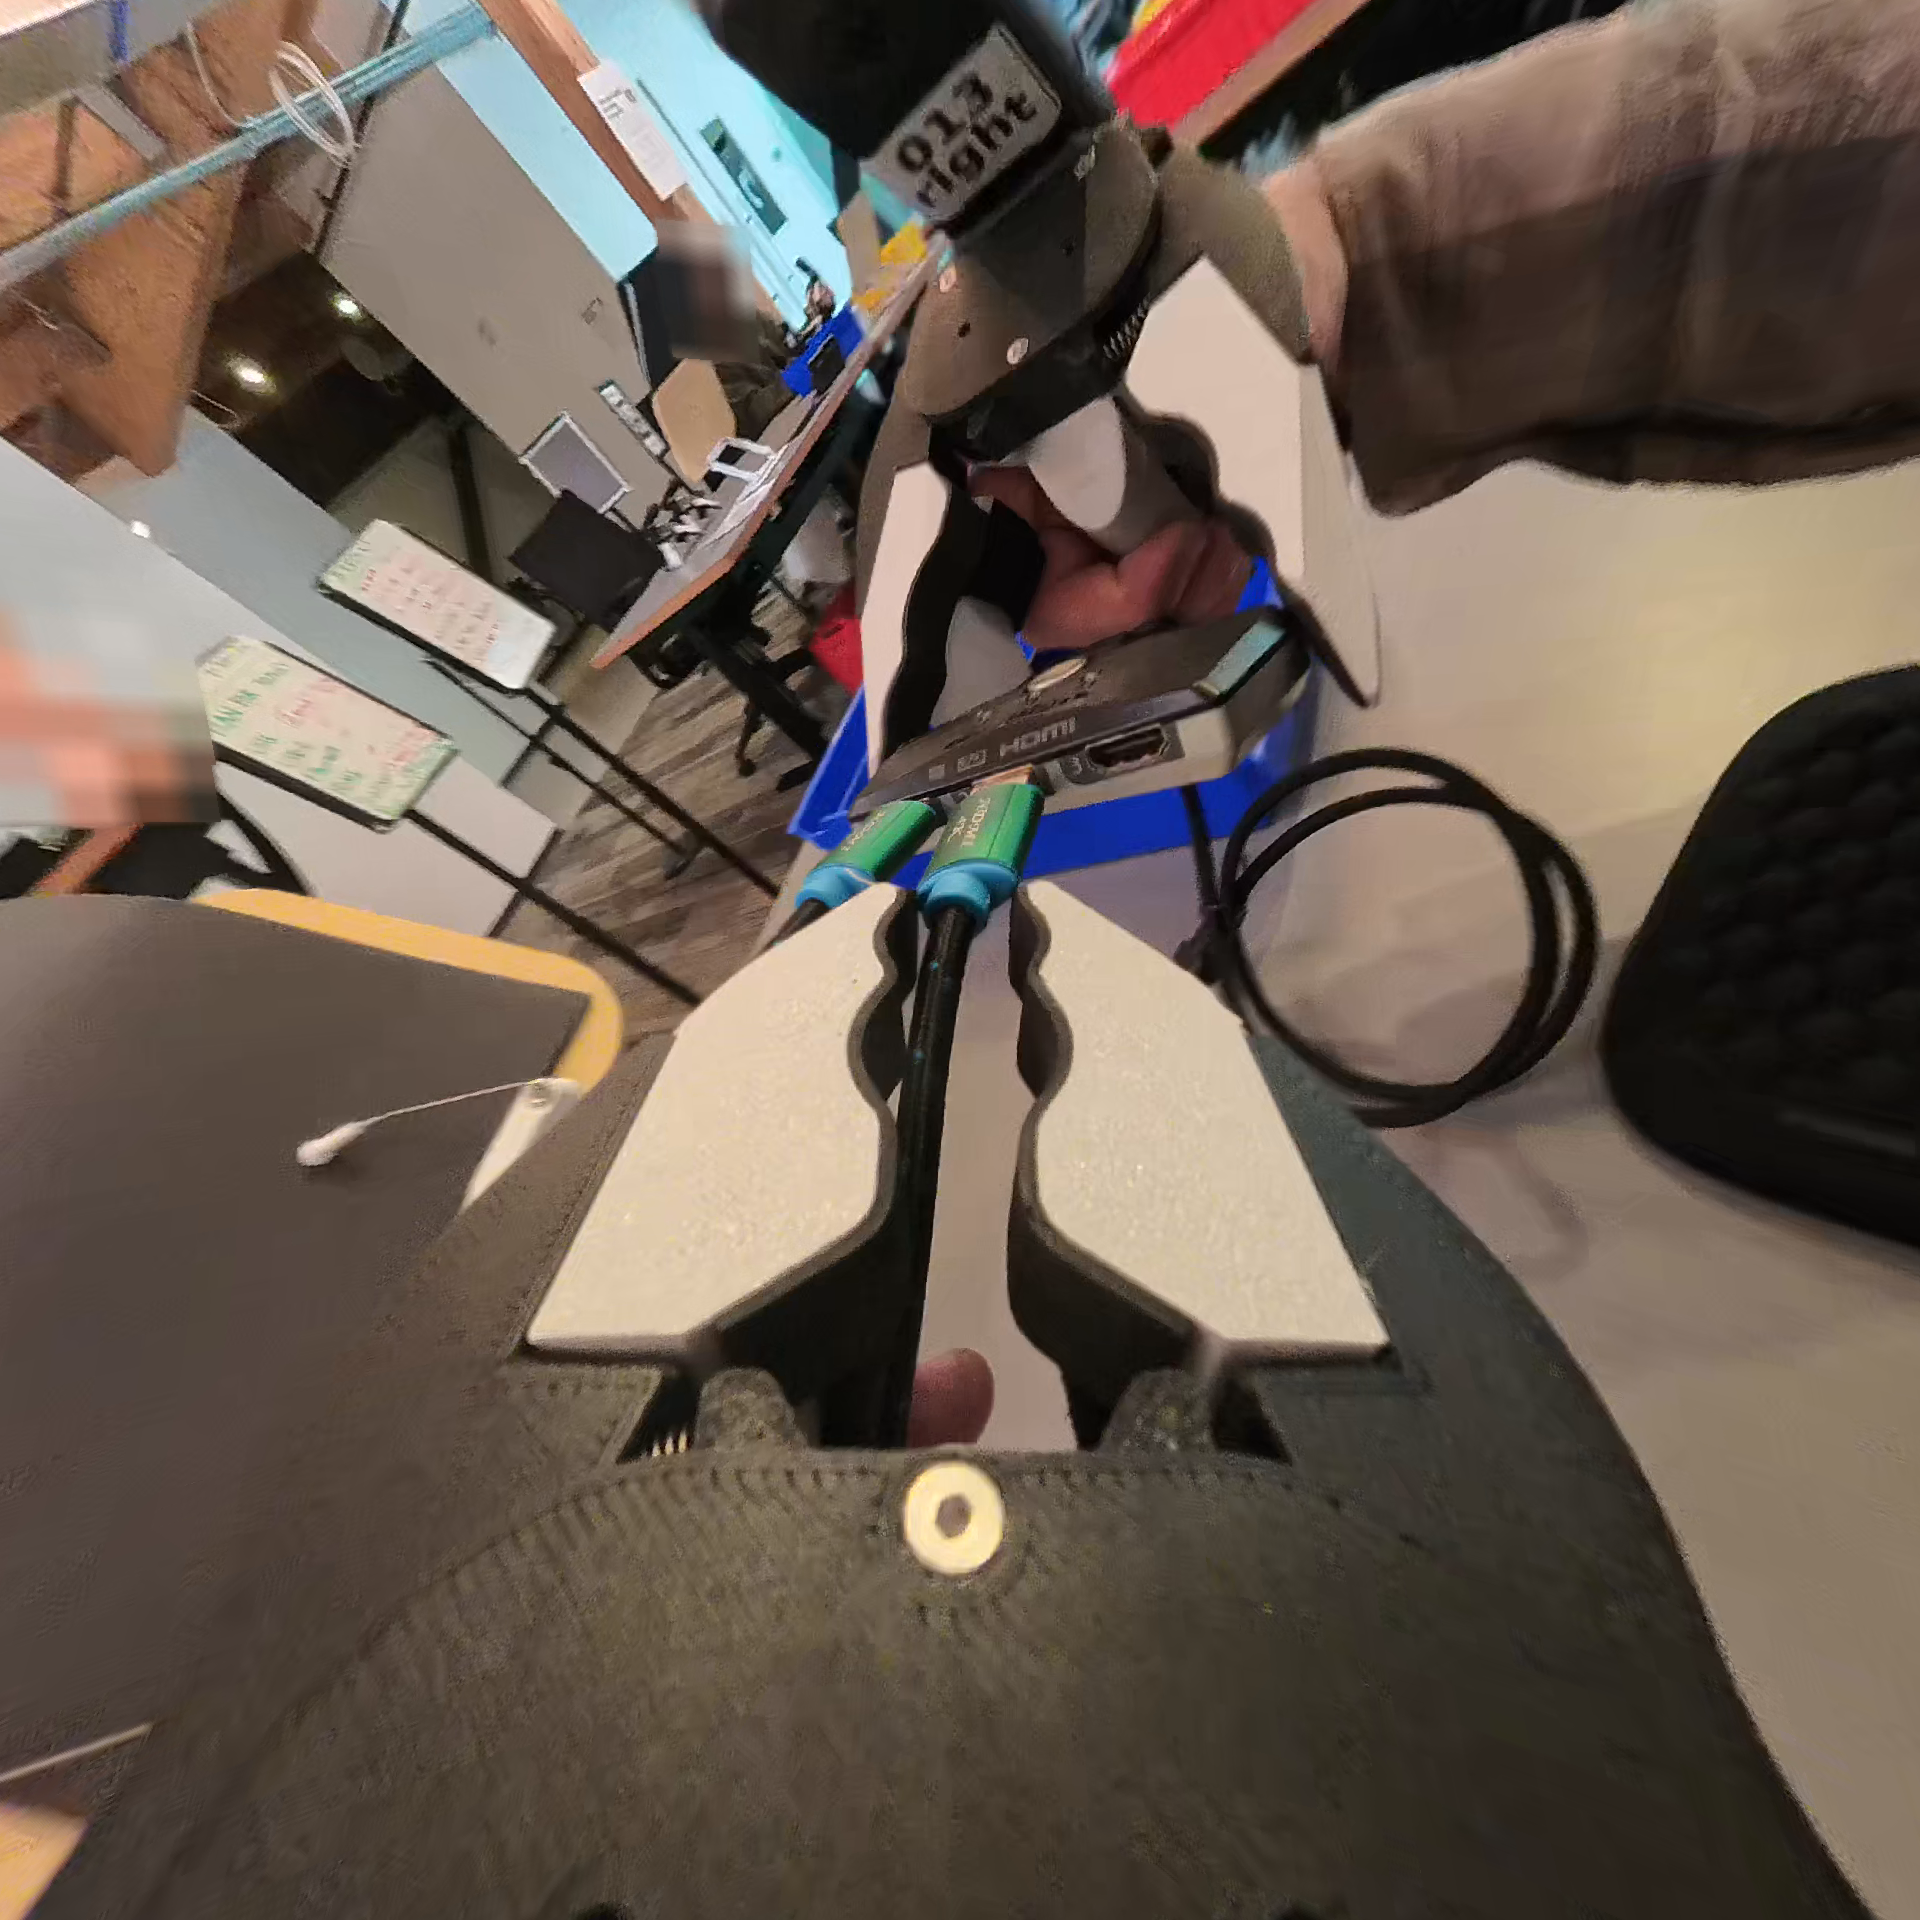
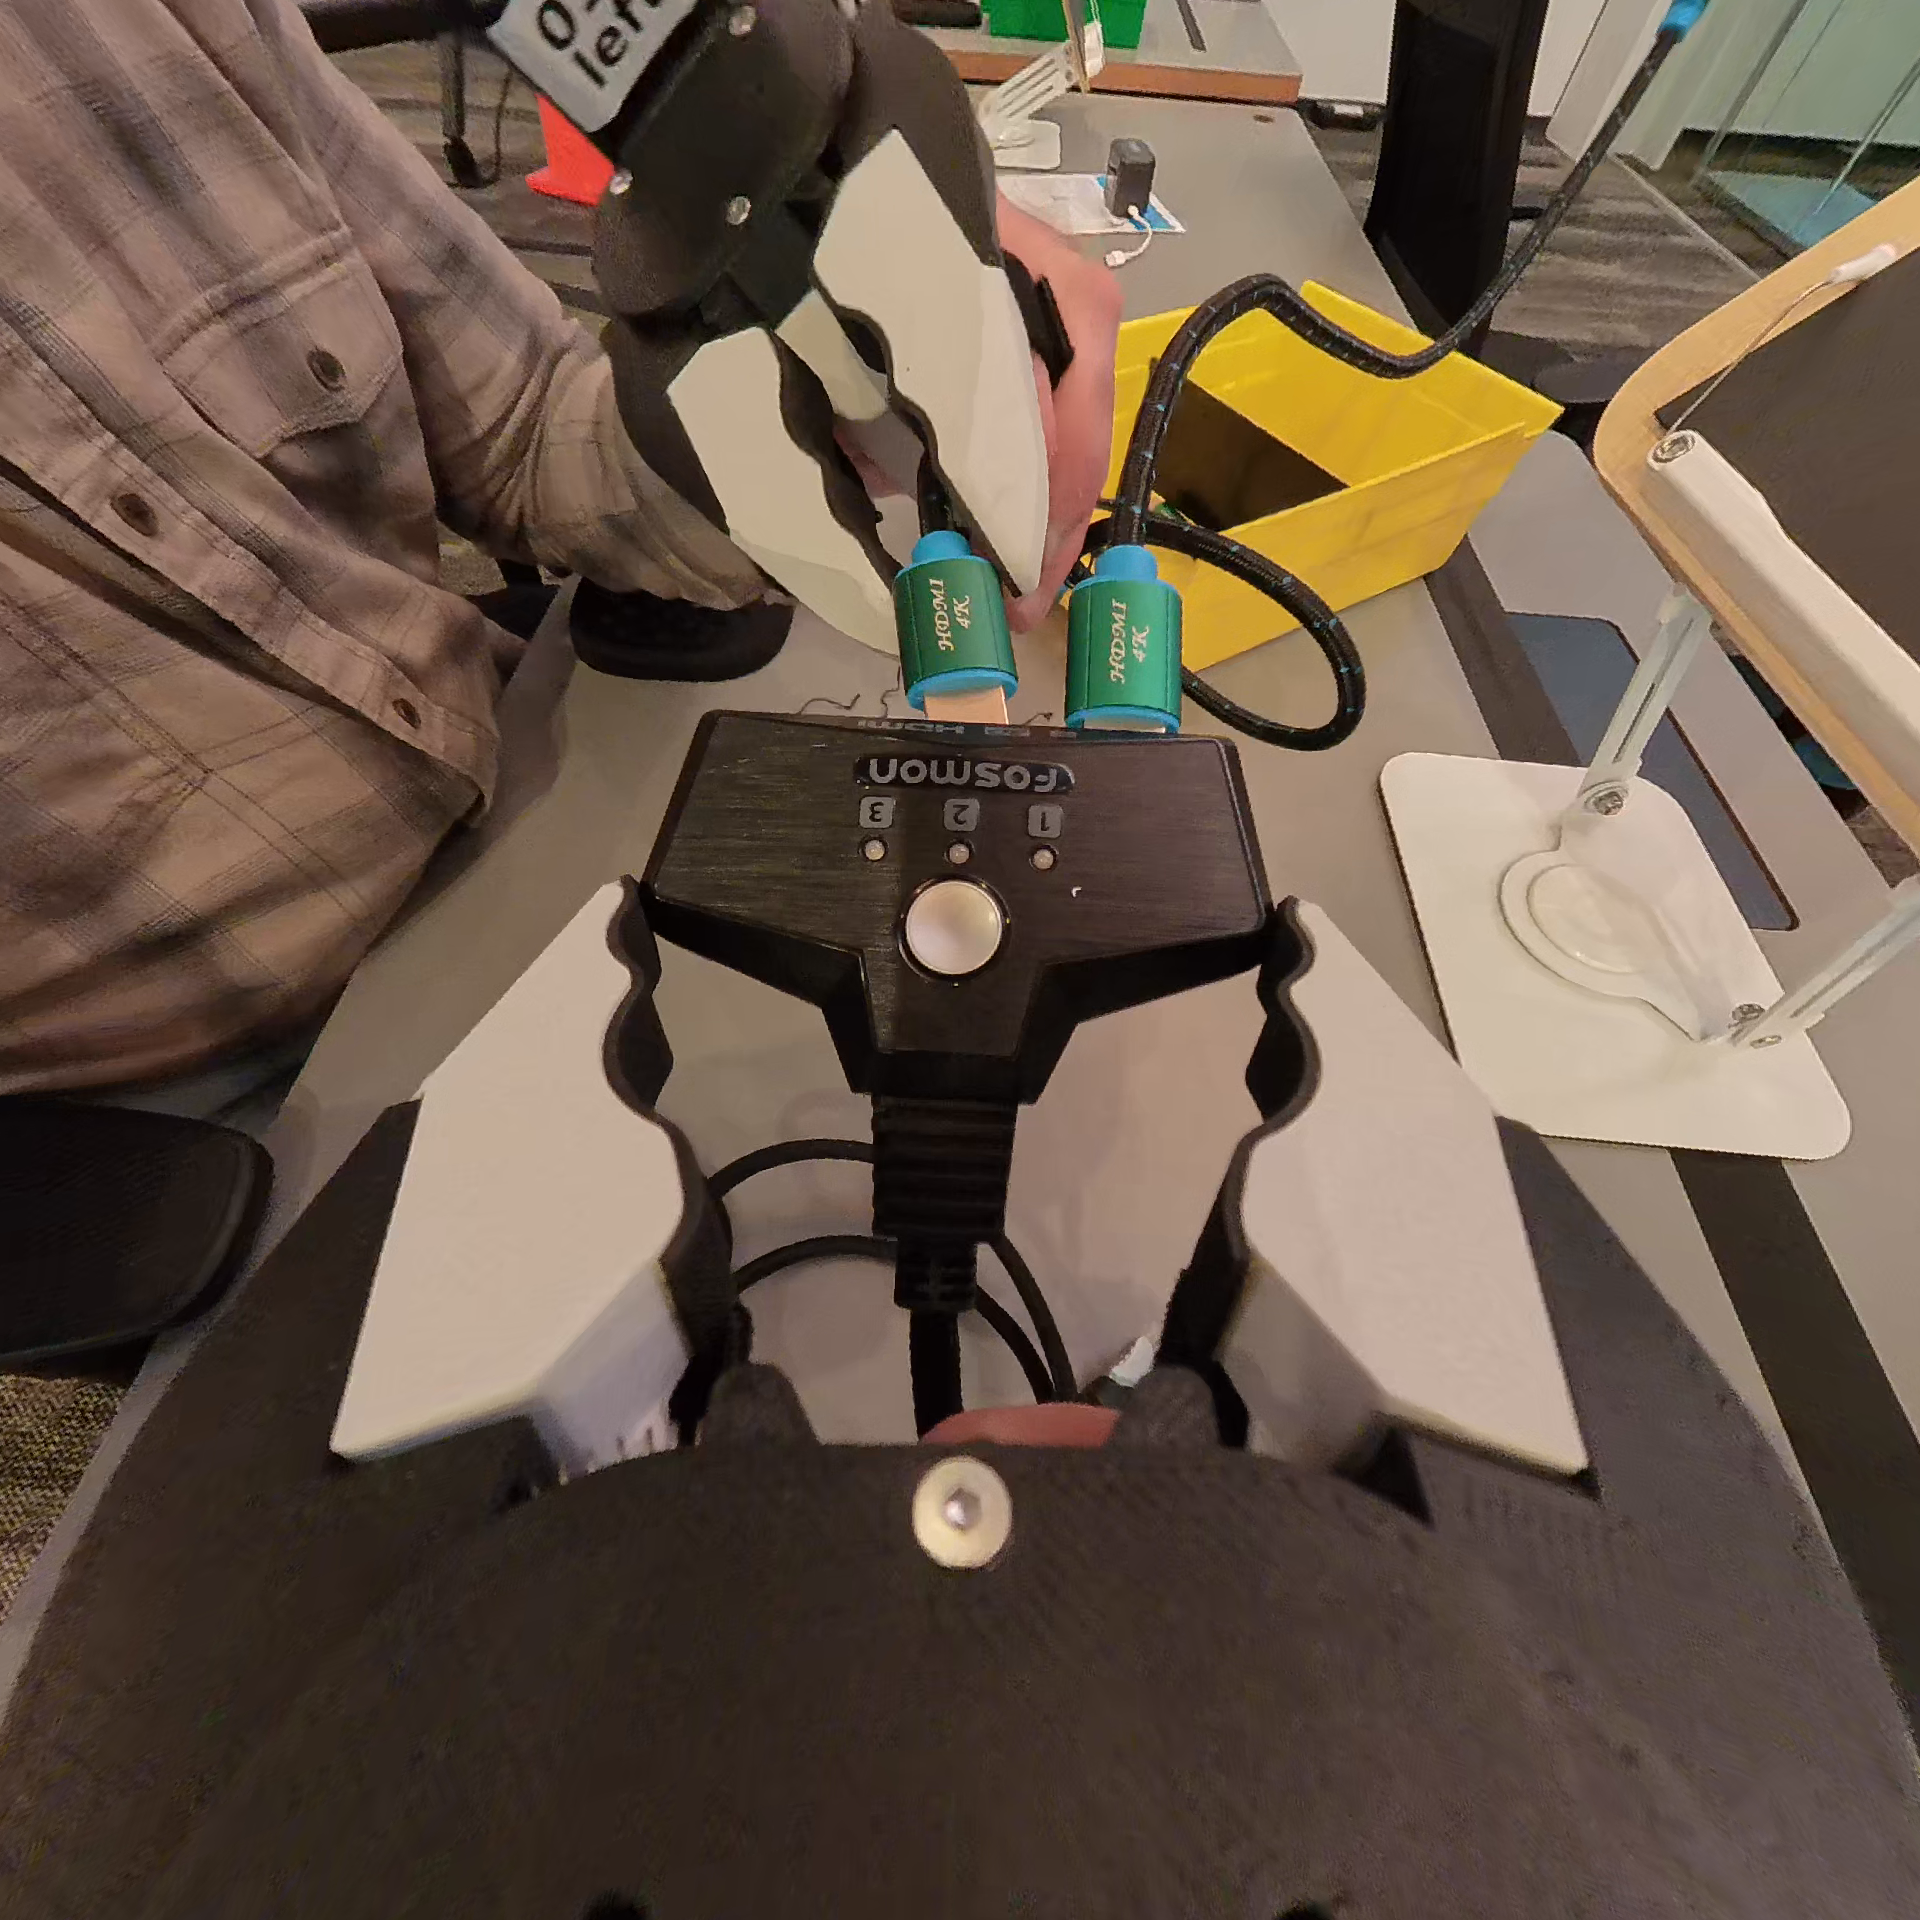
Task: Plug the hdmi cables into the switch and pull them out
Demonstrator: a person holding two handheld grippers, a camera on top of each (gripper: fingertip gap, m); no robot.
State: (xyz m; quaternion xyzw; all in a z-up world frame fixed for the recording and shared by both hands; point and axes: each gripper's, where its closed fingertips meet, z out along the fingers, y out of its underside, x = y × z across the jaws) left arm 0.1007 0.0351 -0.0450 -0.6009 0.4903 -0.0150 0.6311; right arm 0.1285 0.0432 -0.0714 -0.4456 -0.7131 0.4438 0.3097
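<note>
My right gripper (image 2: 956,925) is shut on the black HDMI switch (image 2: 956,831), one finger on each side of its body, and holds it above the grey table (image 2: 1351,1299). It also shows in the left wrist view (image 1: 935,644). Two green HDMI plugs with blue collars face the switch's far edge. One plug (image 2: 1122,655) sits fully in its port. My left gripper (image 1: 958,920) is shut on the rear collar of the other plug (image 1: 982,831), whose gold tip (image 2: 966,709) is partly in the middle port. Its braided cable (image 1: 925,1091) runs back between my fingers. One port (image 1: 1127,748) is free.
A yellow bin (image 2: 1351,488) stands behind the plugs, with braided cable looping over it. A blue bin (image 1: 1122,831) lies under the switch. A coiled black cable (image 1: 1403,935) and a black cushion (image 1: 1787,956) lie to the right. A white stand base (image 2: 1610,987) is on the table. Tip to tip, the grippers are about 5 centimeters apart.
</note>
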